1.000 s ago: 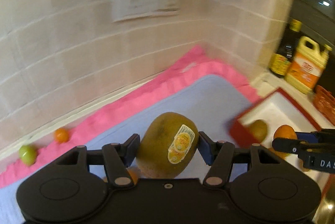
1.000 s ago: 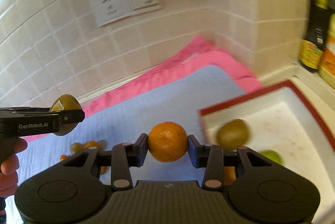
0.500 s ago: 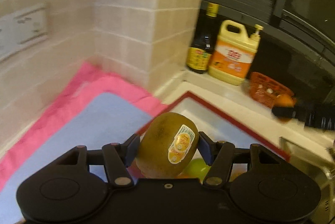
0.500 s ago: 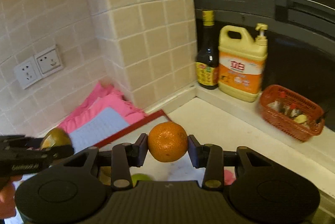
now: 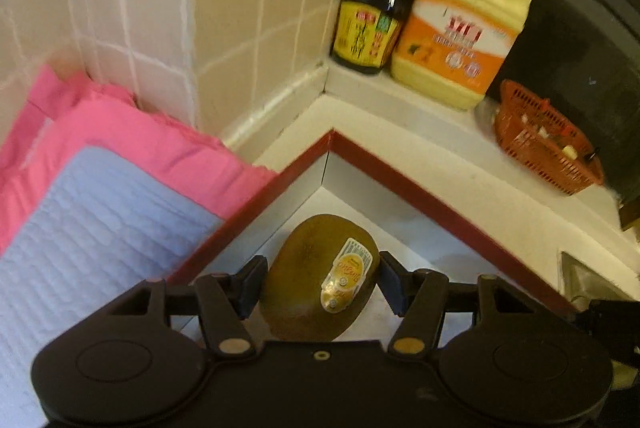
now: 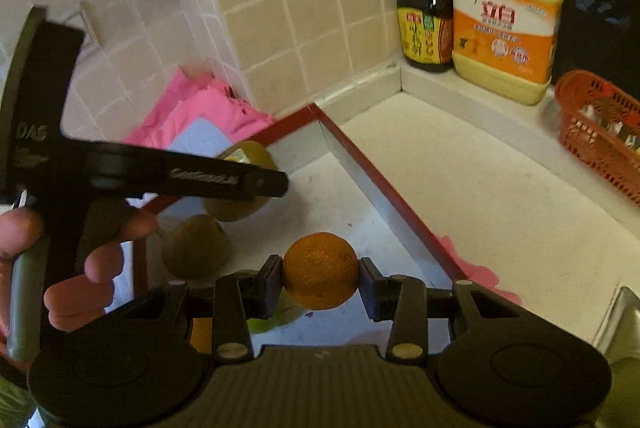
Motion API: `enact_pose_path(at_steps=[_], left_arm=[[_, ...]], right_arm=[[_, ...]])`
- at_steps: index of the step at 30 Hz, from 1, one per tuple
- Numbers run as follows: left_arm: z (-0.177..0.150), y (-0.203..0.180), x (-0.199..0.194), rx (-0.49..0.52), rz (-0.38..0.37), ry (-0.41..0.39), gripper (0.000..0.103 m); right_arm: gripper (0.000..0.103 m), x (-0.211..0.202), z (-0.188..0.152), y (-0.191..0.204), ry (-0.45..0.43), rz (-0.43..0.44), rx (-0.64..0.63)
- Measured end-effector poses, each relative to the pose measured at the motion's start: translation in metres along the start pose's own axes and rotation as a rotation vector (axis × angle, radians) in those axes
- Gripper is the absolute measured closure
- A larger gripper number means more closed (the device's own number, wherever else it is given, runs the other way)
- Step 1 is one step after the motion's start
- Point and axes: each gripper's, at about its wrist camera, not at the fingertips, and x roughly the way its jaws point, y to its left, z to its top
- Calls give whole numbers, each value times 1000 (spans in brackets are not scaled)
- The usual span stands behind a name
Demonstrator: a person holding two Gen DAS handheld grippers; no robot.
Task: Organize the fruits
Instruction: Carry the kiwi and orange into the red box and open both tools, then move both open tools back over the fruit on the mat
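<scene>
With the left gripper (image 5: 320, 278) clamped on a kiwi (image 5: 318, 278) and the right gripper (image 6: 320, 278) clamped on an orange (image 6: 320, 270), both over the red-rimmed tray (image 6: 400, 184), a high release could bounce either fruit onto the bench (image 6: 500, 196).

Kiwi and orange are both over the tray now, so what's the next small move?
Probably lower and open. The left hand-held gripper holds the kiwi and the right hand-held gripper the orange, both above the red-rimmed tray, where another kiwi already lies.
</scene>
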Motion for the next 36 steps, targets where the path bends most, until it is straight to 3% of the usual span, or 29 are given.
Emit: enact_pose_path(at_steps=[7, 16, 22, 29, 36], left_arm=[[-2, -9, 30, 30, 37, 57, 32], [-2, -6, 14, 29, 42, 12, 29], [-8, 3, -34, 13, 67, -61, 26], [-41, 25, -110, -40, 106, -163, 26], [-101, 55, -189, -140, 176, -238, 25]], right_arm=[[60, 21, -8, -10, 37, -51, 10], [59, 36, -17, -9, 98, -24, 23], [56, 9, -16, -12, 53, -6, 40], [56, -41, -5, -19, -34, -2, 94], [46, -71, 8, 29, -97, 73, 33]])
